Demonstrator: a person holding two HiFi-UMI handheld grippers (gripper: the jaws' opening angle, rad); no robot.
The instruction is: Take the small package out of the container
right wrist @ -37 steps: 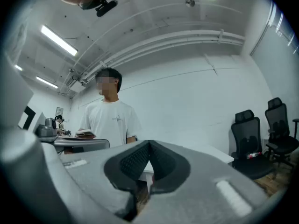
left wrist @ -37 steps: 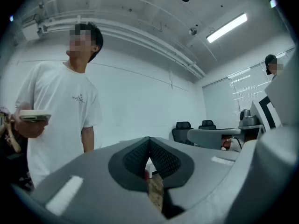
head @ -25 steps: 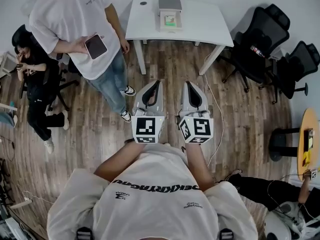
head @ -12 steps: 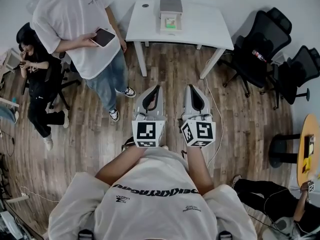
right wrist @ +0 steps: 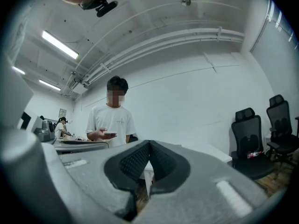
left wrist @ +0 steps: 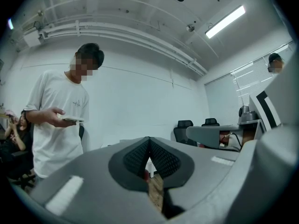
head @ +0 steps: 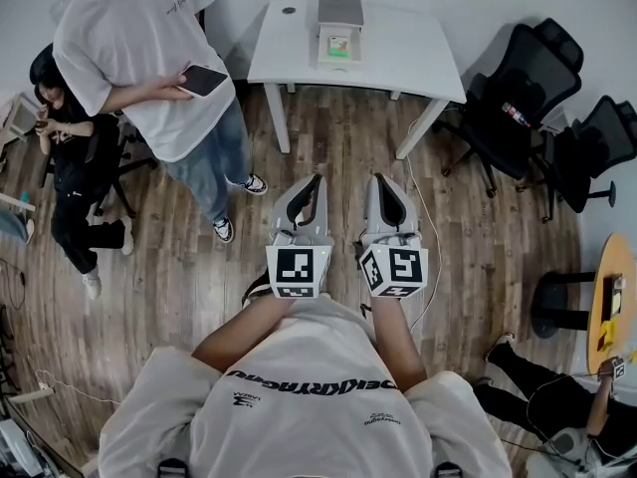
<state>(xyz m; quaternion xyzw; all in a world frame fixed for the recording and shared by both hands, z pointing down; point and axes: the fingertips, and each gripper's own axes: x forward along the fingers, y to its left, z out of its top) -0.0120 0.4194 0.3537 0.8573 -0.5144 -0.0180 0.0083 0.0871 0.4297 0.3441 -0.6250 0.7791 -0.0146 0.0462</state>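
Note:
A white table (head: 418,53) stands far ahead across the wood floor. On it sits an open grey-and-white container (head: 338,20), with a small green-faced package (head: 338,43) in its tray. My left gripper (head: 316,180) and right gripper (head: 377,180) are held side by side at waist height, pointing toward the table and well short of it. Both are shut with nothing between the pads. In the left gripper view the left gripper (left wrist: 149,142) has its dark pads meeting at the tip. The right gripper view shows the same for the right gripper (right wrist: 149,144).
A person in a white T-shirt (head: 139,58) stands left of the table holding a phone (head: 203,80). Another person sits on a chair (head: 65,157) at far left. Black office chairs (head: 523,93) crowd the right. A round yellow table (head: 609,292) lies at the right edge.
Both grippers stay shut and side by side, sitting slightly lower in the head view. The standing person has shifted feet and moved the phone.

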